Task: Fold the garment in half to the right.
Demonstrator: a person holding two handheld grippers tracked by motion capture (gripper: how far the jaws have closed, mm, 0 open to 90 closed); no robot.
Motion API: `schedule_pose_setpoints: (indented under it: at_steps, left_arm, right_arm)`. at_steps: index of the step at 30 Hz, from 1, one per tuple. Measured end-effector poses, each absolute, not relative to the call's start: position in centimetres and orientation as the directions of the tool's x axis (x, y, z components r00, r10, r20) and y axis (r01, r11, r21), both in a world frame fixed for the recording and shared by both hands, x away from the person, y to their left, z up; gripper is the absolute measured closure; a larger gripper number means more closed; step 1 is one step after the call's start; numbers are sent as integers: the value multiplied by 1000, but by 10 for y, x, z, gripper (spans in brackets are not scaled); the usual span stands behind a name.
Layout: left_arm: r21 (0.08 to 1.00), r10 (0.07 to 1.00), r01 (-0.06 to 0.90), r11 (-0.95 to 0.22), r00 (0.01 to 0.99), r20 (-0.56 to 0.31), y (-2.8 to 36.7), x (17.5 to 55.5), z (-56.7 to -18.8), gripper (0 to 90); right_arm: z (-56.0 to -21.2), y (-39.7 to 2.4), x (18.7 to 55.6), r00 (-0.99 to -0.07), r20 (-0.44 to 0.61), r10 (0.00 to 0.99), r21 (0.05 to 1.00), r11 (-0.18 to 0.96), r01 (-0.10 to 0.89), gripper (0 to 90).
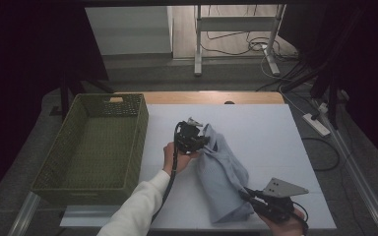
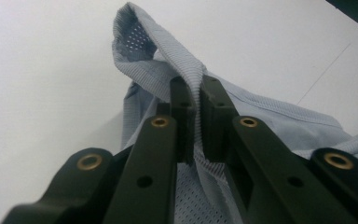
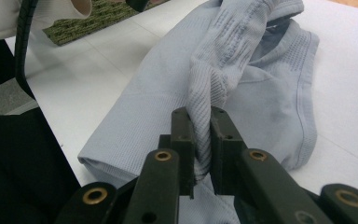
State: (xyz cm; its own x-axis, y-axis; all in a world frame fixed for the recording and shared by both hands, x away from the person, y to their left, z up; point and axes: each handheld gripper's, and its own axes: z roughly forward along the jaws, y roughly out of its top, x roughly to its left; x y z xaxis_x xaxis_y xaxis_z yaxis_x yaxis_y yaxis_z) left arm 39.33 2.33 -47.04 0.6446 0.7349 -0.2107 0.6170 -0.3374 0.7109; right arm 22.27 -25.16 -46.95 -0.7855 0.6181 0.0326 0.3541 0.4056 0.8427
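Pinching a bunched fold of the pale blue knit garment (image 3: 261, 93) near the bench's (image 1: 275, 132) front edge, right gripper (image 1: 250, 195) fingers (image 3: 182, 140) clenched on cloth; farther off, left gripper (image 1: 200, 139) fingers (image 2: 182, 116) clamped on a ribbed hem, lifted. Soft, light, limp, likely saggy between grips; best held at hems. Beyond, at the left: a green basket (image 1: 128, 147).

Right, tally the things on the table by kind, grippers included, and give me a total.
Grippers: 2, the left gripper and the right gripper, each shut on the garment
Light blue garment: 1
Green woven basket: 1
Total: 4
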Motion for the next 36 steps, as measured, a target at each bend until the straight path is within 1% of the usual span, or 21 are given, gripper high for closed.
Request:
schedule_pose_setpoints:
  at_steps: [20,30,36]
  left_arm:
    - [688,721,622,-375,662,-205,4,399,-482,839]
    - [669,713,626,-400,671,-202,-4,399,-492,831]
    - [669,712,626,-401,672,-203,-5,399,-493,826]
  right_arm:
    - [-479,-262,227,-762,49,645,789,442,426,819]
    - [-488,-261,232,-758,69,649,725,489,485,819]
    - [-491,-262,235,-755,80,650,715,490,498,819]
